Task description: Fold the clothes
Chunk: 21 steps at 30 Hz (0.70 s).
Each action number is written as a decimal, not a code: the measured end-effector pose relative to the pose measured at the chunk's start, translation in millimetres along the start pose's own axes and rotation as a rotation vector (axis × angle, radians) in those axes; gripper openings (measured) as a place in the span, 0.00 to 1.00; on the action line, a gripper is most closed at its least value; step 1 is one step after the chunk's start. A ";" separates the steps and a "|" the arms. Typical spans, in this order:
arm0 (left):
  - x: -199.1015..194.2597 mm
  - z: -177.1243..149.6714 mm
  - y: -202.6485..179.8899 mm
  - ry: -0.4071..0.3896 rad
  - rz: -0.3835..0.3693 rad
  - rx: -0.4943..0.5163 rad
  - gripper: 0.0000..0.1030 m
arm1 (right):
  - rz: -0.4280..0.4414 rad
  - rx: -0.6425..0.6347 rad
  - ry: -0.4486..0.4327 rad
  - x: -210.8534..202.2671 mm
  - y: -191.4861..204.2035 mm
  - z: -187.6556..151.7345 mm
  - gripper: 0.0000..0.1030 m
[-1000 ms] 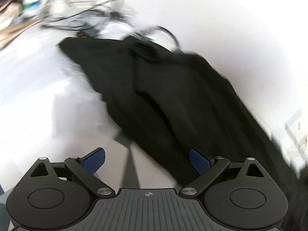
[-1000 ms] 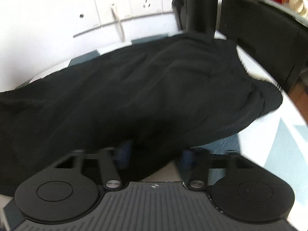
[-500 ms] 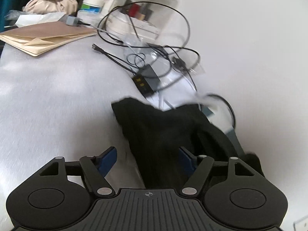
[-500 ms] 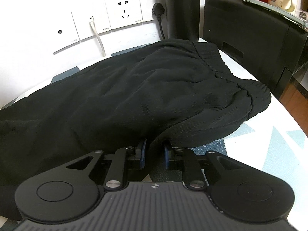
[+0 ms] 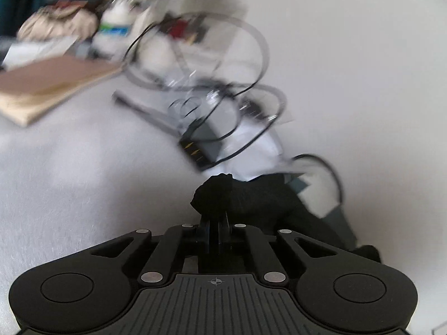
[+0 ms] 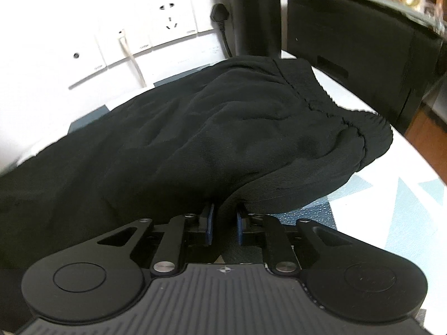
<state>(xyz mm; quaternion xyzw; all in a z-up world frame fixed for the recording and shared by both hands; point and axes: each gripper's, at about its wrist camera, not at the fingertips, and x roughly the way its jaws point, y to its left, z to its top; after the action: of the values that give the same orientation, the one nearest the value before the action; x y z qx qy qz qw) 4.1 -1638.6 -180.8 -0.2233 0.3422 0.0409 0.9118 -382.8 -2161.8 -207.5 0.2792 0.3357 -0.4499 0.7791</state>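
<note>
White worktop [image 5: 69,189] w/ teal triangle print, pushed up against a wall w/ sockets [image 6: 167,19]; far end is cluttered w/ cables [image 5: 223,106], a brown paper pad [image 5: 50,83] and bottles, all blurred. Black garment [image 6: 195,128], prob. sweatpants going by the ribbed elastic band at the right, lies spread lengthwise along the wall side of the worktop.

Left gripper [image 5: 213,226]: jaws fully together, pinching a bunched tip of the black cloth at what looks like the leg end. Right gripper [image 6: 223,220]: jaws narrow and closing, a fold of the near edge by the waistband squeezed between the blue pads.

Progress: early. Both ends gripped, cloth barely raised, no fold laid yet. Left to do, as I judge: lift, bring one end over the other, flatten, prob. fold again.
</note>
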 end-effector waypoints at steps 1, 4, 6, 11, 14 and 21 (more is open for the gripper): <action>-5.3 1.0 -2.2 -0.014 -0.008 0.008 0.04 | 0.007 0.009 0.001 0.1 -2.1 1.4 0.12; -25.3 3.4 -10.4 -0.044 -0.046 0.015 0.03 | 0.012 0.030 -0.004 -2.6 -9.7 3.8 0.07; -42.5 4.0 -17.7 -0.064 -0.071 0.024 0.03 | 0.008 0.034 -0.017 -5.8 -16.2 5.7 0.06; -89.6 -2.8 -30.0 -0.078 -0.108 0.039 0.03 | 0.003 0.059 -0.041 -11.9 -42.0 13.5 0.06; -125.2 -20.4 -25.6 -0.092 -0.113 0.057 0.03 | 0.004 0.072 -0.045 -13.4 -59.7 16.7 0.06; -201.9 -84.8 36.6 -0.084 -0.014 0.042 0.03 | 0.013 0.127 -0.031 -14.8 -104.1 17.3 0.06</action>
<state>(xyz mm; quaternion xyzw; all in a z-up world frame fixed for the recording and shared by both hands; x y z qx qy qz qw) -209.5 -1626.9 -121.5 -0.2047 0.3028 0.0368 0.9301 -476.0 -2212.7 -199.1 0.3236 0.2925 -0.4693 0.7678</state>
